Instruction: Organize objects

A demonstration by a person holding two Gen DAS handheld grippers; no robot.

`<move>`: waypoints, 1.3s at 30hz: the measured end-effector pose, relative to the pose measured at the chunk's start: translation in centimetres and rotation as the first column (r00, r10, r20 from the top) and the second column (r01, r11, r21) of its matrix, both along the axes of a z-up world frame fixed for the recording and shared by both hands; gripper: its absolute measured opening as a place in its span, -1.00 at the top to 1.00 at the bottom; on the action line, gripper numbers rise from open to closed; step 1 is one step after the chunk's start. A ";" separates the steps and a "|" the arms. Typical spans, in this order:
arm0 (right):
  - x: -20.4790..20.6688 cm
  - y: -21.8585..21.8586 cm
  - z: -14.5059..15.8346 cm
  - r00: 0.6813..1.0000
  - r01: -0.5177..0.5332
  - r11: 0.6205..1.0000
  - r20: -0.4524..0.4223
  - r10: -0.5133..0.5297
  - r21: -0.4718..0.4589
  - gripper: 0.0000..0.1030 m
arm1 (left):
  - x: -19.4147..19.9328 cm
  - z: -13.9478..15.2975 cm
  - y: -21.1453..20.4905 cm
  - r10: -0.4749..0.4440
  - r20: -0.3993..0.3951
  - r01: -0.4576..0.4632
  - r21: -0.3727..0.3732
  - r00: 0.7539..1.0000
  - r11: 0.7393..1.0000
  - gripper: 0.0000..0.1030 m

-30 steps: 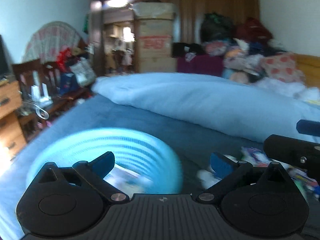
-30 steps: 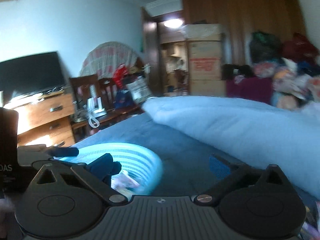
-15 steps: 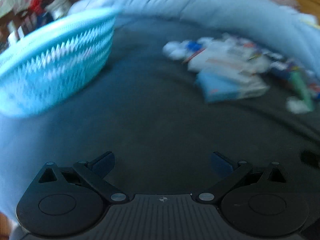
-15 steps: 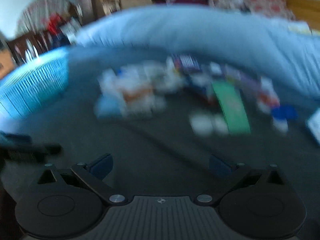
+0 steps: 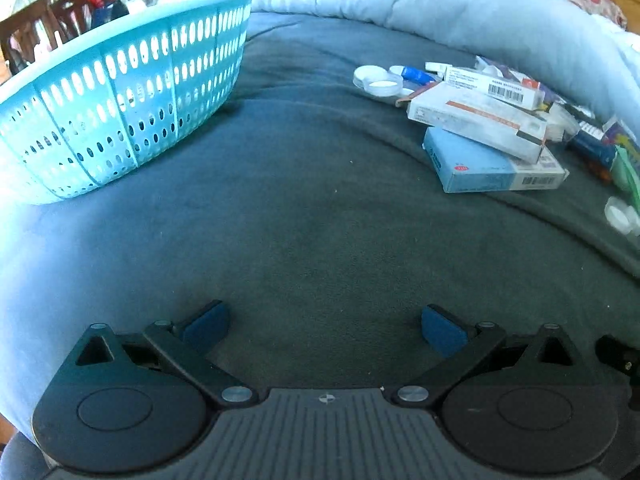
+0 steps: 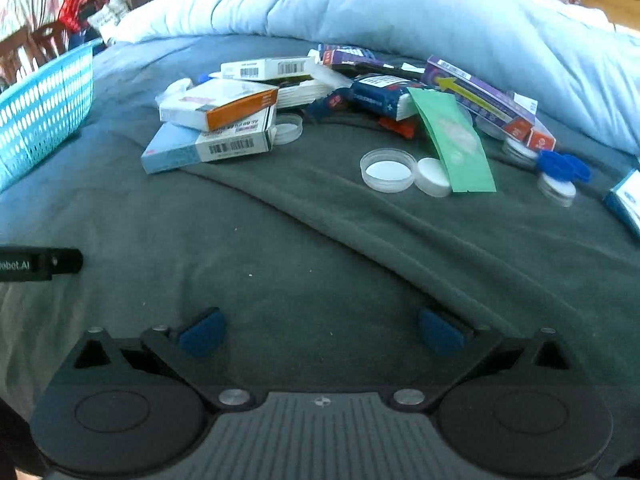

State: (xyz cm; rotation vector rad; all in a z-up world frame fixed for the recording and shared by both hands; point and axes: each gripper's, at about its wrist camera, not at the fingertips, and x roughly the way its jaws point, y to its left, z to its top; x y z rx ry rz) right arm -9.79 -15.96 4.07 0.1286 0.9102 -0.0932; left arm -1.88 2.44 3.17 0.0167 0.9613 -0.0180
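A turquoise perforated basket (image 5: 120, 92) stands on the dark blanket at the left; its edge shows in the right wrist view (image 6: 40, 108). A pile of medicine boxes (image 6: 216, 124) lies ahead, with a green sachet (image 6: 452, 140), round clear lids (image 6: 386, 170), a purple box (image 6: 476, 94) and blue caps (image 6: 562, 166). The same boxes (image 5: 488, 136) lie at the right in the left wrist view. My left gripper (image 5: 325, 326) is open and empty above bare blanket. My right gripper (image 6: 321, 330) is open and empty, short of the pile.
A light blue duvet (image 6: 380, 8) is bunched along the far side of the bed. Chairs and clutter (image 5: 48, 12) stand beyond the basket. The left gripper's body (image 6: 36, 264) shows at the left edge of the right wrist view.
Both grippers have tilted down from looking across the room to looking at the blanket. The basket went from under the left gripper to its upper left. Both stayed open.
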 end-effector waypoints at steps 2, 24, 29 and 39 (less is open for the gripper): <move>0.2 -0.4 0.1 0.999 0.031 0.999 0.020 -0.032 0.033 -1.00 | -0.2 0.0 -0.1 0.010 0.010 -0.010 -0.005 1.000 1.000 -1.00; 0.3 0.5 -0.9 0.997 0.031 0.999 0.075 -0.028 -0.038 -1.00 | -0.1 -0.5 -0.1 0.035 0.042 -0.035 -0.015 0.998 0.999 -1.00; 0.3 0.4 -0.9 0.997 0.030 0.999 0.075 -0.027 -0.037 -1.00 | 0.0 -0.5 -0.1 0.037 0.038 -0.036 -0.018 0.999 0.999 -1.00; 0.4 0.3 -0.9 0.997 0.030 0.999 0.075 -0.028 -0.037 -1.00 | 0.0 -0.5 0.0 0.039 0.034 -0.038 -0.020 0.999 0.999 -1.00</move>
